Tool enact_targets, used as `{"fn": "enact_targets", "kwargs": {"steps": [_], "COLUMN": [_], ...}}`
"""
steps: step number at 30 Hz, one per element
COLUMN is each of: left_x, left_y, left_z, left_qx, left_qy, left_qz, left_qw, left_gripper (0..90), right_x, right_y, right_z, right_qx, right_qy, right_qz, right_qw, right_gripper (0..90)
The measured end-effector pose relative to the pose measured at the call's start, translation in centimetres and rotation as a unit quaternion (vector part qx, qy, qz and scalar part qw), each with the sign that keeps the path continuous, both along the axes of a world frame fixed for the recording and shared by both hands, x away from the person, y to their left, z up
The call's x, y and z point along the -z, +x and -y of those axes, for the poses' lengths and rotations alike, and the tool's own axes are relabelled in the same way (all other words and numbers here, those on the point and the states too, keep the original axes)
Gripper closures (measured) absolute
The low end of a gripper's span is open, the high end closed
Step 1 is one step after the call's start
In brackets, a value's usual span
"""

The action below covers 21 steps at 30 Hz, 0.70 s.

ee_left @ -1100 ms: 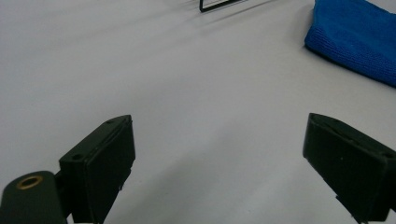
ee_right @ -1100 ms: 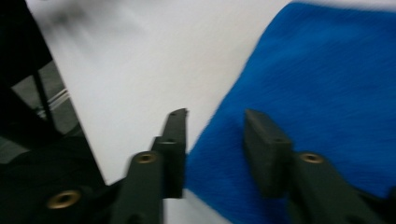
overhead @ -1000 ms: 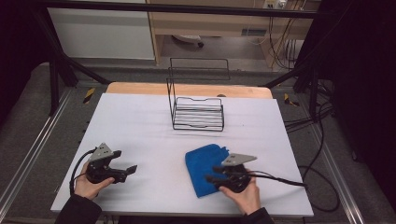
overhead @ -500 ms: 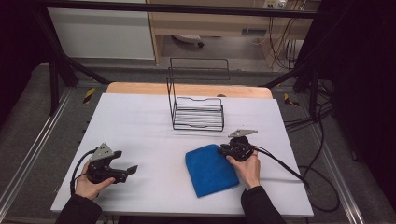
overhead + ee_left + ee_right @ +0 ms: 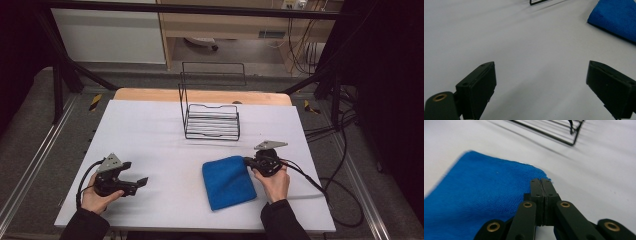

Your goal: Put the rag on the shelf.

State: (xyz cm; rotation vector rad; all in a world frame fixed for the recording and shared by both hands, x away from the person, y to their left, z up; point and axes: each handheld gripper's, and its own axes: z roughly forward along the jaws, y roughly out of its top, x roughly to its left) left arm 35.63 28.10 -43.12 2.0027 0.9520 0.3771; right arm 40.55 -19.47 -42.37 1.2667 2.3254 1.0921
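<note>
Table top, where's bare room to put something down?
Free: the wide stretch of white table between the left gripper, blue cloth and wire rack. Also right of the rack. Crowded: around the right gripper at the cloth's far corner.

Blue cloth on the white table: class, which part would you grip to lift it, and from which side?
Grip the far right corner of the blue cloth. It lies flat, so only edges and corners offer a thin lip. Come in low from the right, where the right gripper sits, jaws shut at that corner.
</note>
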Motion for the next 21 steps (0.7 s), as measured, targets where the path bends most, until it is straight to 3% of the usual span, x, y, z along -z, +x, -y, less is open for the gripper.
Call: {"fn": "enact_targets", "kwargs": {"steps": [3, 6, 10, 12, 13, 18, 19, 21], "left_x": [0.0, 0.0, -0.2, -0.4, -0.7, -1.7, -1.8, -2.0], "left_y": [0.0, 0.1, 0.3, 0.4, 0.5, 1.1, 1.1, 1.4], "left_z": [0.2, 0.3, 0.7, 1.2, 1.6, 4.2, 4.6, 6.2], "left_qx": [-0.001, -0.005, -0.015, -0.018, -0.018, -0.023, -0.022, -0.008], "left_qy": [-0.001, -0.002, -0.013, -0.018, -0.021, -0.009, -0.008, -0.01], "left_qz": [0.0, -0.004, -0.013, -0.016, -0.015, -0.014, -0.015, -0.014], "left_qw": [1.0, 1.0, 0.9997, 0.9996, 0.9995, 0.9996, 0.9996, 0.9998], "left_gripper": [9.1, 8.5, 6.2, 5.8, 4.5, 4.1, 4.1, 4.1], "right_x": [1.2, 1.7, 0.8, 0.5, 0.0, 0.2, 0.2, 0.7], "right_y": [0.7, 1.2, 0.6, 0.3, 0.0, -0.7, -0.7, -0.8], "right_z": [0.0, 0.0, 0.5, 0.6, 1.0, 1.6, 1.6, 2.2], "right_qx": [0.003, 0.001, -0.012, -0.013, -0.018, -0.029, -0.029, -0.029], "right_qy": [-0.012, -0.002, 0.027, 0.036, 0.051, 0.053, 0.053, 0.053], "right_qz": [-0.005, -0.01, 0.021, 0.023, 0.033, 0.041, 0.041, 0.043], "right_qw": [0.9999, 0.9999, 0.9993, 0.999, 0.998, 0.9973, 0.9973, 0.9973], "right_gripper": [88.4, 86.8, 68.5, 64.9, 53.2, 32.9, 32.9, 23.8]}}
